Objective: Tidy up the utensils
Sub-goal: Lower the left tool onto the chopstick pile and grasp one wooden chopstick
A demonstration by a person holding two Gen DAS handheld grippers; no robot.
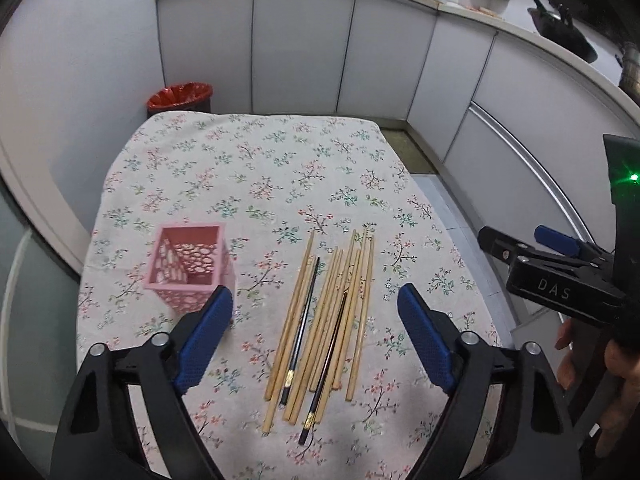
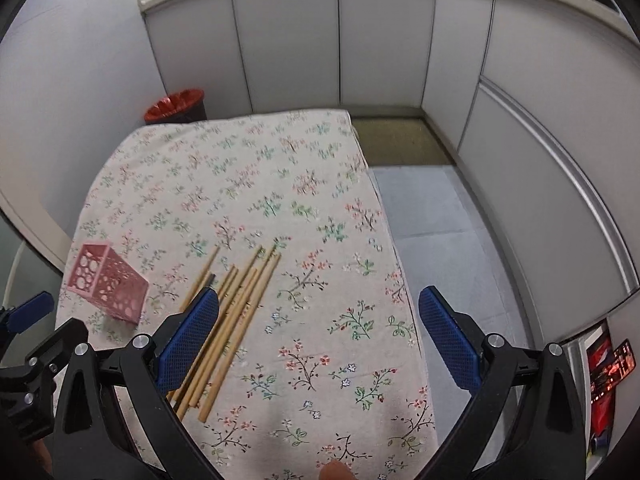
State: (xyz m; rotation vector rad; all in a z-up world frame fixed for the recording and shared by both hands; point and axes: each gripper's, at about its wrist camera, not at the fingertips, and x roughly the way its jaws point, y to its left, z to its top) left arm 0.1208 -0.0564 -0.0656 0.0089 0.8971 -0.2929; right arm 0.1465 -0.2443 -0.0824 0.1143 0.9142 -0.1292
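Note:
Several wooden chopsticks lie bundled lengthwise on the floral tablecloth, with two thin dark chopsticks among them. A pink perforated holder stands upright to their left. My left gripper hovers open above the bundle, its blue pads wide apart with nothing between them. In the right wrist view the chopsticks lie left of centre, partly behind my left pad, and the pink holder stands at far left. My right gripper is open over bare cloth to the right of the bundle.
A red-lined bin stands beyond the table's far left corner. White cabinet panels ring the room. The floor drops off at the table's right edge. A person's hand holds the right gripper at the right.

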